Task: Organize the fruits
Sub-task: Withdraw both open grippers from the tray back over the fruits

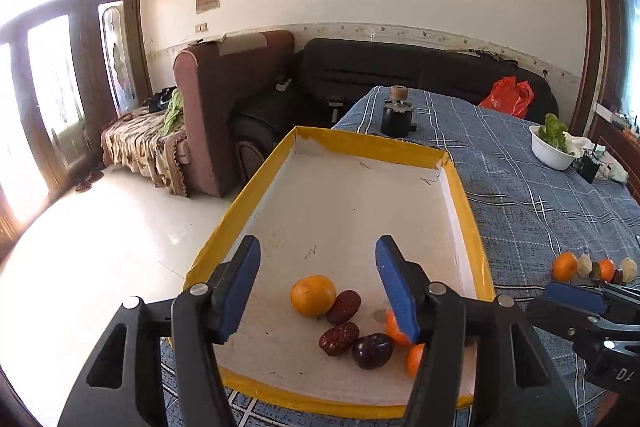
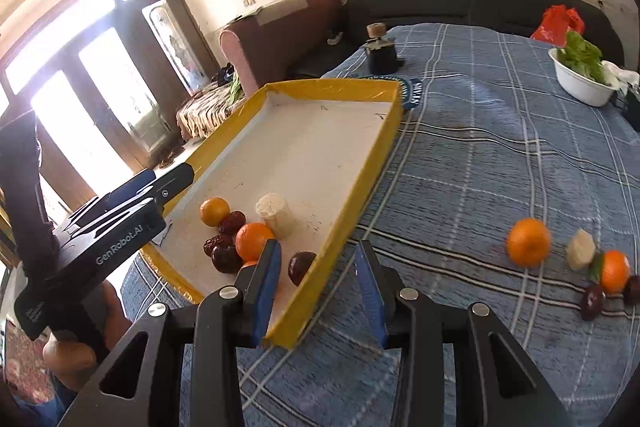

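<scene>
A yellow-rimmed tray (image 1: pixel 460 179) (image 2: pixel 376 155) lies on the blue checked tablecloth. Its near end holds oranges (image 1: pixel 313 295) (image 2: pixel 253 241), red dates (image 1: pixel 338 338) (image 2: pixel 231 222), dark plums (image 1: pixel 372 351) (image 2: pixel 301 267) and a pale cylinder piece (image 2: pixel 276 215). My left gripper (image 1: pixel 318 291) is open and empty above this pile. My right gripper (image 2: pixel 318 291) is open and empty over the tray's near right corner. More fruit lies loose on the cloth to the right: an orange (image 2: pixel 528 242) (image 1: pixel 565 267), a pale piece (image 2: pixel 581 250), a smaller orange (image 2: pixel 615 271) and dark plums (image 2: pixel 593 302).
A white bowl of greens (image 2: pixel 580 83) (image 1: pixel 550 147) stands at the far right of the table. A black grinder (image 1: pixel 396 117) (image 2: pixel 382 53) stands beyond the tray. Sofas and a red bag (image 1: pixel 508 97) lie behind the table; floor drops off left.
</scene>
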